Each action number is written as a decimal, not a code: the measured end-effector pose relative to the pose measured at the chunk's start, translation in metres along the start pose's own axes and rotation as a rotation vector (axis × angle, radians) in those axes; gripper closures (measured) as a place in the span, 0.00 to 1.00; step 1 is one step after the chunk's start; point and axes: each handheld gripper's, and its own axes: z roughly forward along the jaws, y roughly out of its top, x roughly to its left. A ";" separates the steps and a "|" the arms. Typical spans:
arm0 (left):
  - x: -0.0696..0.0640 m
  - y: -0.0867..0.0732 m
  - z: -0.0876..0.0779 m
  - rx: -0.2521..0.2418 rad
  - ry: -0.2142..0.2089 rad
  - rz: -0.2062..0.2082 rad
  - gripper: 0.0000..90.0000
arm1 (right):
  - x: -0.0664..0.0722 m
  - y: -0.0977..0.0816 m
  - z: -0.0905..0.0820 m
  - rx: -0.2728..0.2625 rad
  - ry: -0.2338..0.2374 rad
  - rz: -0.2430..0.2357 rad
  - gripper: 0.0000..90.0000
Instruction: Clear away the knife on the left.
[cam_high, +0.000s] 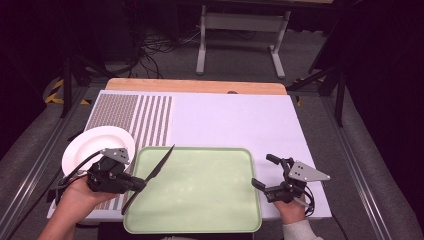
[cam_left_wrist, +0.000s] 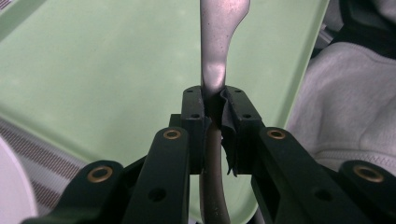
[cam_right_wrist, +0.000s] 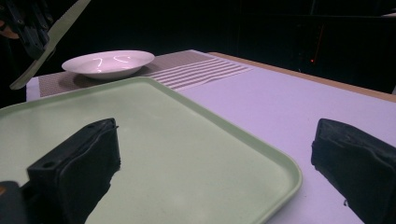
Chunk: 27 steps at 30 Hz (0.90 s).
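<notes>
Grip on the knife: because I want the blade free, my left gripper (cam_high: 134, 183) is clamped on the middle of the grey metal table knife (cam_high: 150, 176), with the jaws pressed together on its narrow neck (cam_left_wrist: 212, 93).
Where the knife is: it hangs tilted over the left edge of the pale green rectangular plastic tray (cam_high: 230, 220), the tip pointing away from me and toward the striped mat, the handle end toward me; I judge it is not touching the tray.
Why held so: gripped near the middle, it stays balanced and I can lay it flat.
Right gripper (cam_high: 264, 171): its jaws stand wide apart with nothing between them, and it waits just beside the right rim of the tray (cam_right_wrist: 280, 163).
Around: a shallow white round plate (cam_high: 95, 142) lies on the brown-and-white striped mat (cam_high: 150, 120), left of the tray and near my left hand (cam_high: 80, 195).
In the way: the tray surface is bare, so I see no obstacle; only the plate rim is close to my left gripper.
</notes>
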 end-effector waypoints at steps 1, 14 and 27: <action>0.000 0.001 0.002 0.009 0.000 0.004 0.89 | 0.000 0.000 0.000 0.000 0.000 -0.001 0.02; -0.006 0.009 0.023 0.046 -0.007 0.016 0.89 | 0.000 0.000 0.000 0.007 0.002 -0.004 0.02; -0.010 0.014 0.043 0.110 0.005 -0.003 0.89 | 0.000 -0.001 0.000 0.007 0.003 -0.004 0.02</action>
